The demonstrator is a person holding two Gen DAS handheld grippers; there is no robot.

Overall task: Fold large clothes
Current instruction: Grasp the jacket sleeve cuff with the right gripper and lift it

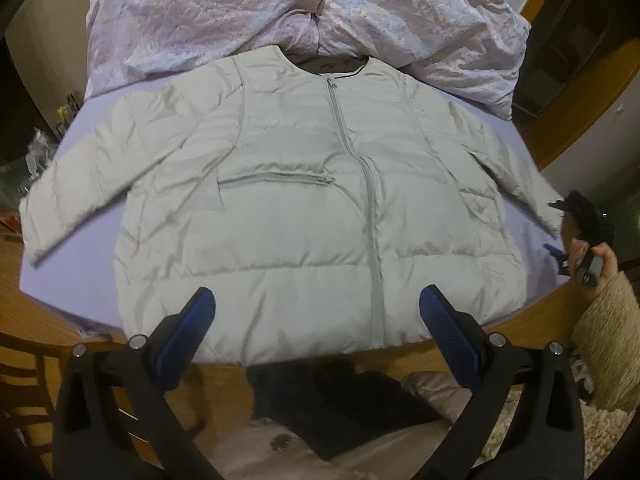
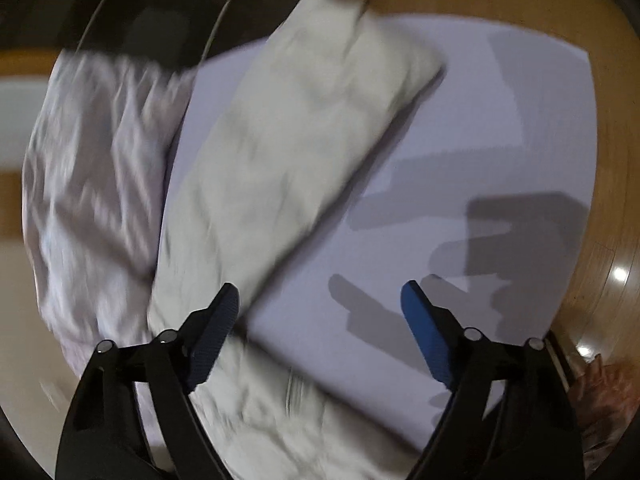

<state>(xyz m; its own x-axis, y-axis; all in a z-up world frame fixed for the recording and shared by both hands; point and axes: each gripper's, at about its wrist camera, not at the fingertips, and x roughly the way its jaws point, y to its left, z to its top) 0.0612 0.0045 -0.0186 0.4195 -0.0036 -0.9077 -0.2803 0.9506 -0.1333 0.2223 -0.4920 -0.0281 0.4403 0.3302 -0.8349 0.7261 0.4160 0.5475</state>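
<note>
Jacket (image 1: 304,208), one: pale grey-green, puffy, quilted, lying flat and front-up on my lavender bed sheet (image 1: 80,288), filling the middle of the left view. Zip (image 1: 370,208) closed, one, running down the centre. Chest pocket (image 1: 276,179), one, left of the zip. Sleeves, two, spread toward the left and right edges of the frame; hem nearest me, at the lower centre.

Left tongs (image 1: 316,300), one: blue pads spread wide apart, hovering over the hem, pinching nothing.

Right tongs (image 2: 320,300), one: pads likewise spread, gripping nothing, above bare sheet with one sleeve (image 2: 288,152) running diagonally from lower left to the top of the frame. That view is blurred. In the left view these tongs appear small at the right edge, in my right hand (image 1: 590,254).

Duvet (image 1: 304,20), one: crumpled, pinkish-lilac, bunched beyond the collar across the upper frame.

Wooden floor (image 2: 600,264) at the right edge.
</note>
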